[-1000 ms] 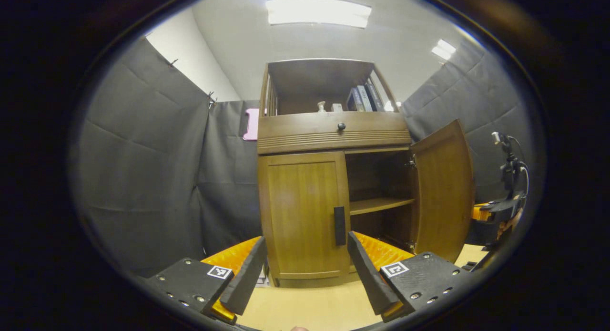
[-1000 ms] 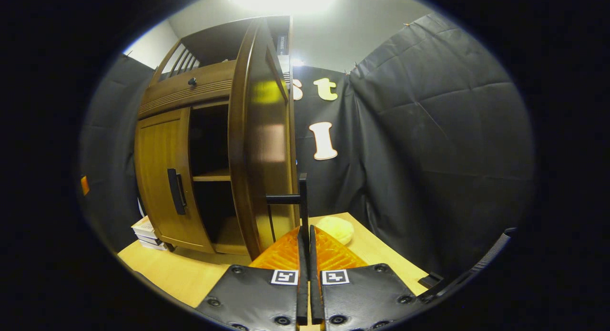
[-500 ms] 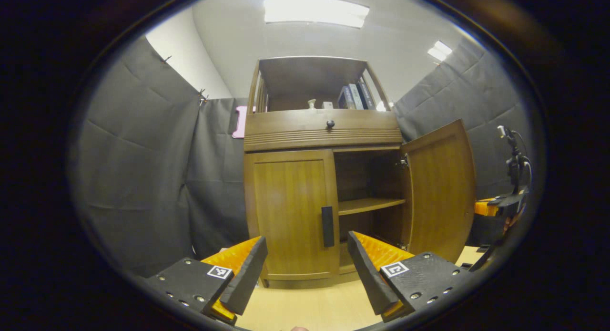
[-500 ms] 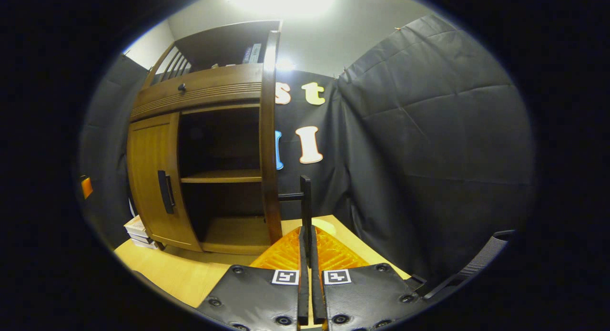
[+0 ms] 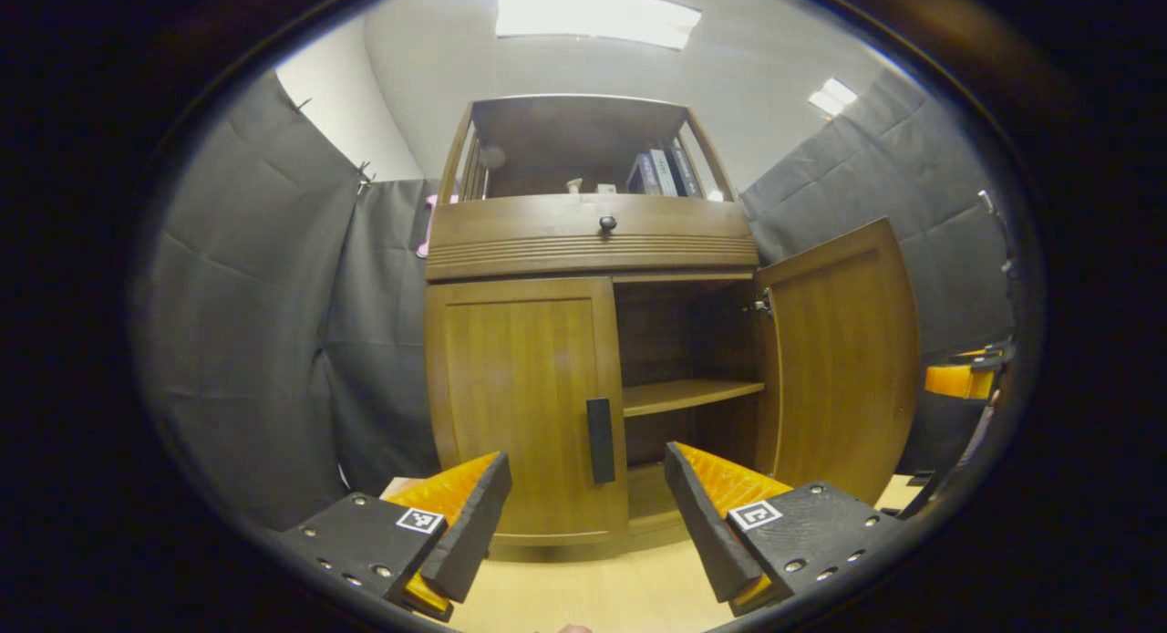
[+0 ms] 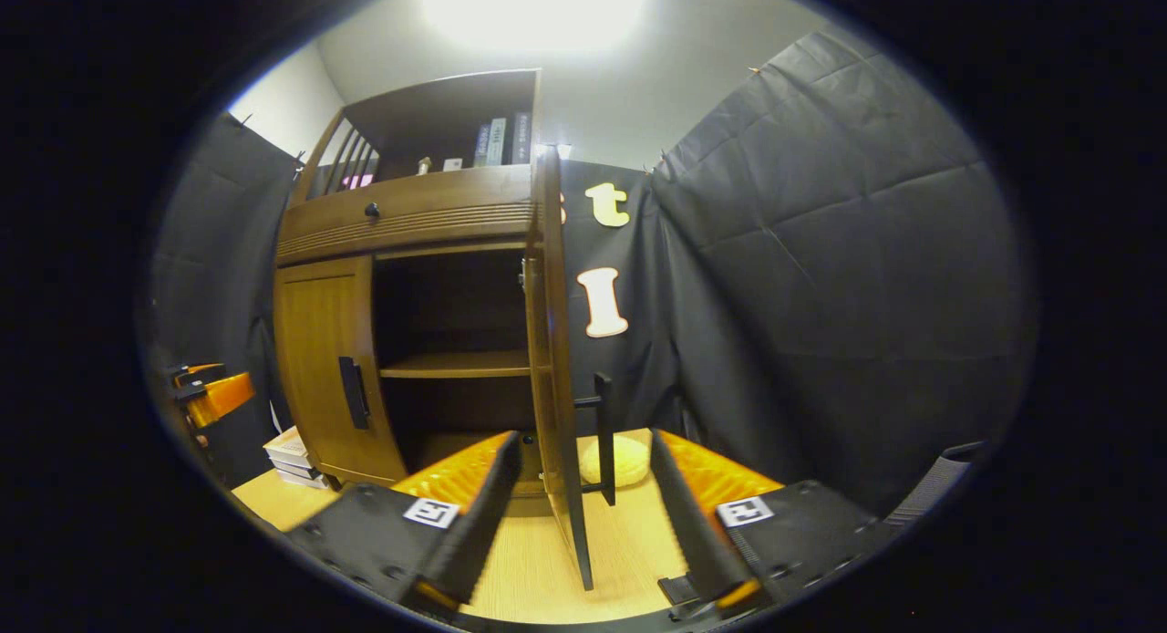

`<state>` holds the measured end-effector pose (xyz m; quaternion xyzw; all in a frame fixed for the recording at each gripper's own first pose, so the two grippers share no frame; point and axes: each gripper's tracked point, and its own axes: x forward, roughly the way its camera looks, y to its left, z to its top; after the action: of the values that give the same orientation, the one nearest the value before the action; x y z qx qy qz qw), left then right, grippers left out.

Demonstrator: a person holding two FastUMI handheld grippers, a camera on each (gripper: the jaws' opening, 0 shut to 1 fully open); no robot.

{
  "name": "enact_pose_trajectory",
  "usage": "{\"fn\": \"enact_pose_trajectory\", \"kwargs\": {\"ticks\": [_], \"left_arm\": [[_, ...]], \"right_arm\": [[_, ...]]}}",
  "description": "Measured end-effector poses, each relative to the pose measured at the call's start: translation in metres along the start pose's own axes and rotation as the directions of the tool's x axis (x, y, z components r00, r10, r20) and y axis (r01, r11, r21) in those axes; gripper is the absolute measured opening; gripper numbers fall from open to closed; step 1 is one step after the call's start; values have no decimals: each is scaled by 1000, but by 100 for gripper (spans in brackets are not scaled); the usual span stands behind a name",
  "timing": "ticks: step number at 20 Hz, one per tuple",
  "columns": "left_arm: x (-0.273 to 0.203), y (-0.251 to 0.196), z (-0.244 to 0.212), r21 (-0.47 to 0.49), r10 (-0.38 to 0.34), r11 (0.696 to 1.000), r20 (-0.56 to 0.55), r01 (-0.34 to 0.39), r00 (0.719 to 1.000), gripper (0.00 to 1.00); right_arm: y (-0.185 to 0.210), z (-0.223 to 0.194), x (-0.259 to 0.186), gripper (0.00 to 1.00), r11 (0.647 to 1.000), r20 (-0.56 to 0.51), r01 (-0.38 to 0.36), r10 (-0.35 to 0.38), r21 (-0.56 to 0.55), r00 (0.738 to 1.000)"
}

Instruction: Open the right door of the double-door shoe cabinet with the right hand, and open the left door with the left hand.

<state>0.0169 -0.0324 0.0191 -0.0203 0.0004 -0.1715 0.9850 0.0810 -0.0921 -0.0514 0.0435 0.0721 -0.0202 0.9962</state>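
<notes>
Right claw (image 6: pixel 576 514) has just released the right door's handle (image 6: pixel 604 437); left claw (image 5: pixel 588 514), released, nears the left door (image 5: pixel 524 405).

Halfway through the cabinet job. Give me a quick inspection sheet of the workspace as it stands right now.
Surface: light wood table, bare in front of the cabinet.
Job's things: shoe cabinet; right door swung wide open, shelf visible inside; left door closed, its black handle untouched.
Clutter: stack of books on the table left of the cabinet; pale round object behind the open door; books on the top shelf.
Grippers: left gripper open, fingers lined up toward the left door handle; right gripper open, fingers either side of the right door's edge, not touching.
Cables: nothing seen.
Surroundings: black cloth booth walls, ceiling lights on.
</notes>
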Motion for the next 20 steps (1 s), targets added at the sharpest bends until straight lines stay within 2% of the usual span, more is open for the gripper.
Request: {"fn": "enact_pose_trajectory", "kwargs": {"ticks": [1,2,3,4,5,6,7,10,11,15,16,17,18,20], "left_arm": [[8,-1,-2,-3,0,1000,2,0,1000,100],[17,-2,-3,-5,0,1000,3,0,1000,100],[28,-2,-4,-3,2,1000,6,-2,1000,100],[36,-3,-4,1,4,1000,9,-4,1000,100],[39,-4,-3,6,6,1000,10,-6,1000,100],[45,-4,-4,9,6,1000,12,-6,1000,99],[53,-4,-5,11,7,1000,13,-8,1000,100],[69,-3,-12,5,16,1000,14,-16,1000,100],[77,-3,-16,1,20,1000,12,-20,1000,100],[103,3,-33,-5,33,999,-11,-33,999,100],[109,4,-39,-6,35,999,-19,-35,999,100],[116,6,-45,-7,38,999,-27,-38,999,100],[123,7,-51,-7,39,999,-40,-39,998,100],[130,9,-60,-14,41,999,-57,-42,998,100]], "right_arm": [[2,5,-2,98,1000,16,2,-2,-13,1000],[7,9,-10,93,1000,29,-2,3,-20,1000],[10,11,-11,97,1000,36,-9,10,-23,999],[14,13,-12,92,1000,40,-18,19,-23,999],[16,14,-12,97,999,40,-26,27,-23,999],[17,12,-11,92,999,37,-33,34,-23,999],[19,10,-10,97,999,33,-38,38,-22,999],[20,2,-6,97,999,17,-49,49,-15,999],[20,0,-4,92,999,10,-49,49,-13,999],[21,-7,0,92,999,-3,-49,49,0,999],[21,-9,2,97,999,-9,-50,50,1,999],[23,-10,3,92,999,-15,-54,54,1,998],[23,-12,5,97,998,-19,-57,57,-2,998],[24,-13,9,94,998,-24,-60,59,-12,998]]}}
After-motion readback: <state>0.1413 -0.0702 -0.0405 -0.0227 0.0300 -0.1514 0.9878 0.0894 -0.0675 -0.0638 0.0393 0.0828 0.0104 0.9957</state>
